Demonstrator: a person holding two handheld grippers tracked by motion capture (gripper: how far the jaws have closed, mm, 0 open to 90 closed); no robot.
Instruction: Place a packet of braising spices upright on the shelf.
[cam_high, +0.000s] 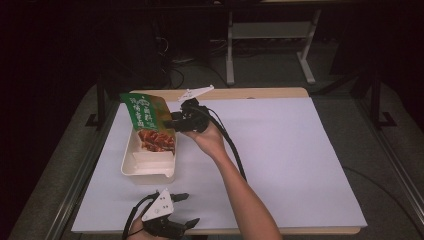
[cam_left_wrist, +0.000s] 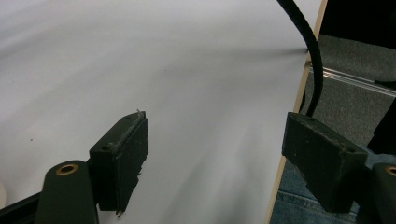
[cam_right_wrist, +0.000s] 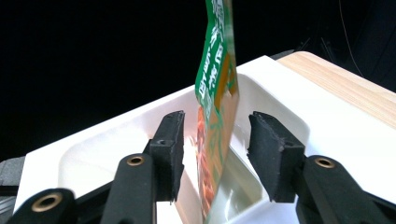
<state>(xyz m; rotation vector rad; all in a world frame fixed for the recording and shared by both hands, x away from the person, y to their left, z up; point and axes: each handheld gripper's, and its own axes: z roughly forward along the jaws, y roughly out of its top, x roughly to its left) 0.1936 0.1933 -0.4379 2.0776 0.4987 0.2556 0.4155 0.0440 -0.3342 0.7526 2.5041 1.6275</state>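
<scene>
Nearest, the left gripper (cam_high: 182, 210) rests at the table (cam_high: 280, 165) edge, jaws spread wide on nothing. Farther off, the right gripper (cam_right_wrist: 215, 154) – jaws parted – flanks a green food pouch (cam_high: 147, 122) standing in the white tray (cam_high: 131, 165), pads clear of it.

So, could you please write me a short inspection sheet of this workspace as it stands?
Surface: wooden table under a white sheet.
Job's things: green food pouch standing tilted in the white tray, lower end inside.
Clutter: nothing seen.
Grippers: right claw open, pads either side of the pouch without pressing; left claw open, nothing between its pads, near the table's front edge.
Cables: a black cable trails from the right claw along the forearm; another hangs past the table edge.
Surroundings: dark room, white frame legs on grey floor.
</scene>
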